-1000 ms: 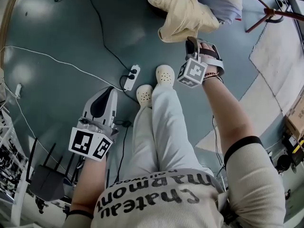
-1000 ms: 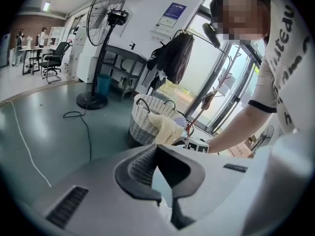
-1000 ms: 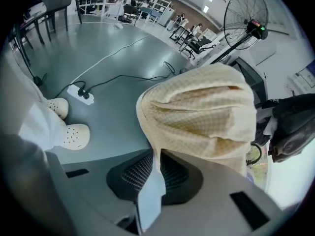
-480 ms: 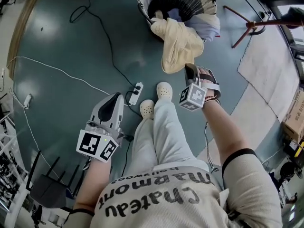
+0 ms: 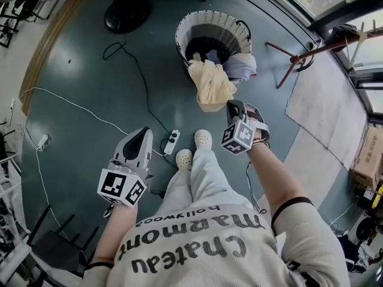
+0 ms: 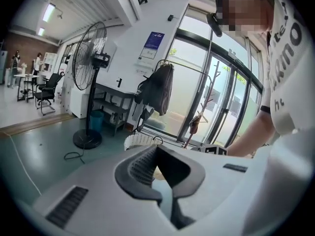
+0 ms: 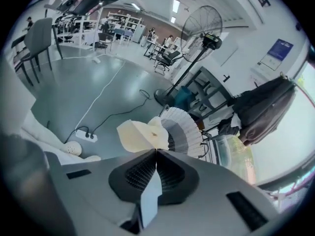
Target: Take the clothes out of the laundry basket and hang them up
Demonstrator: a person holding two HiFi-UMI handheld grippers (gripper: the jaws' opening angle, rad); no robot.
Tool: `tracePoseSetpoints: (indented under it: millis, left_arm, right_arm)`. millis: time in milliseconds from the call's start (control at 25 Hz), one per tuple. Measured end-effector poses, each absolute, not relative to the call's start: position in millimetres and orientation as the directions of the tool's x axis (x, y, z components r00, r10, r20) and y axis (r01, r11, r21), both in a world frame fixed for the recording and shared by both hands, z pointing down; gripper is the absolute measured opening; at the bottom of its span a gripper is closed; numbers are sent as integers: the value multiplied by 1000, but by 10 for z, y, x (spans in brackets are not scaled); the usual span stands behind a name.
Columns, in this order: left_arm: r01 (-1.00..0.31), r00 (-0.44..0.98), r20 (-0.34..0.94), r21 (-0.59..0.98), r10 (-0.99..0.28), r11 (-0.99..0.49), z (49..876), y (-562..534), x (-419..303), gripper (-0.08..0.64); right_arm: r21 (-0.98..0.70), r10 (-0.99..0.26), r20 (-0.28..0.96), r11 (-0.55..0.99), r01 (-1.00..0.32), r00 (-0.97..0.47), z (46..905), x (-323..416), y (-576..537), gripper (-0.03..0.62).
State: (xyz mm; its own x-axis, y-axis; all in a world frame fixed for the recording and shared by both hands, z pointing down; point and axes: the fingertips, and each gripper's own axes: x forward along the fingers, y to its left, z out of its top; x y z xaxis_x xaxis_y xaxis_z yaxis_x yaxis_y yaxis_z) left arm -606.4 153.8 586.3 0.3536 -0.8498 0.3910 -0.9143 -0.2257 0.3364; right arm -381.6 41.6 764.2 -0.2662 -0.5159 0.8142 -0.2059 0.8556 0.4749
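Yellow garment (image 5: 210, 85) trails from the basket (image 5: 187, 27) to the right tongs (image 5: 234, 104) pinching it; left tongs (image 5: 143, 131) pressed together.

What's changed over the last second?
The right hand-held gripper closed its jaws, apparently on the edge of the cream garment. It and the left hand-held gripper both rose as the person straightened up. The left stayed shut and empty, and the garment still drapes over the laundry basket rim.

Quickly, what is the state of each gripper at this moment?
Left gripper: closed, nothing between the jaws.
Right gripper: closed, pinching an edge of the cream garment.
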Motion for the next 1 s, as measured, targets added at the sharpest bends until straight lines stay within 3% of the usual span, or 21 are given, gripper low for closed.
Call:
tracePoseSetpoints:
  millis: [440,1000]
  left_arm:
    - [-955,258,295,221,-920,-197,5049,1555,-6166,6]
    - [-934,308,68,210,-949,-288,4122,1179,-5929,6]
  right_arm:
    - [636,-736,598,676,-372,-317,6117,-3871,-124,26]
    - [805,-896,205,384,-453,-394,3708,-3940,-418,26]
